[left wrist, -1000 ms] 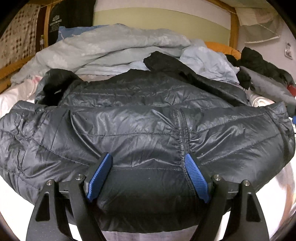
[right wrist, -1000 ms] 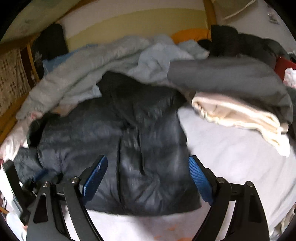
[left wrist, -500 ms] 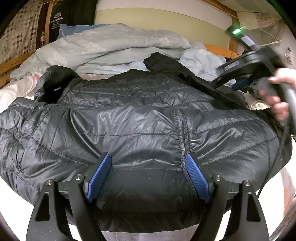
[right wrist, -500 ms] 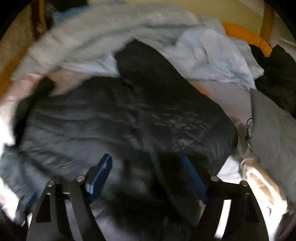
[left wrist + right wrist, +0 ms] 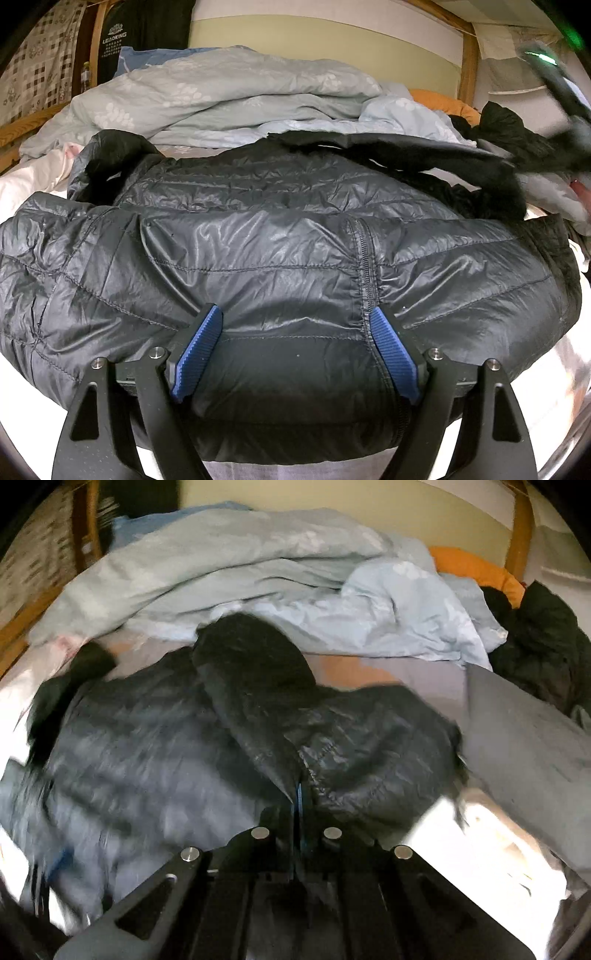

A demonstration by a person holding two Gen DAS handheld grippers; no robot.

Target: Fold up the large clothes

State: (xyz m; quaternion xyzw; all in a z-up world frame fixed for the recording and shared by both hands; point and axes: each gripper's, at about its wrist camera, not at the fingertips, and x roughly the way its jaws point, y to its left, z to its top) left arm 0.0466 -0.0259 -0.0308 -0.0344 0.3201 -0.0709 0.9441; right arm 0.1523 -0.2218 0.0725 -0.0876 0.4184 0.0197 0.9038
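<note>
A dark quilted puffer jacket [image 5: 288, 251] lies spread on the bed, zipper running toward me. My left gripper [image 5: 295, 321] is open, its blue pads resting on the jacket's near hem on either side of it. My right gripper [image 5: 298, 794] is shut on the jacket's right sleeve [image 5: 258, 686], which it holds up off the jacket body [image 5: 147, 746]. In the left wrist view the lifted sleeve [image 5: 424, 151] stretches across the jacket's far side toward the blurred right gripper [image 5: 561, 110] at the upper right.
A pale blue duvet [image 5: 229, 96] is heaped at the back of the bed. An orange pillow [image 5: 476, 568], dark clothes [image 5: 535, 642] and a grey garment [image 5: 524, 731] lie at the right. A wooden bed frame [image 5: 469, 66] and wall stand behind.
My right gripper has closed on the jacket's right sleeve and lifted it up and to the right. My left gripper has stayed open at the hem.
</note>
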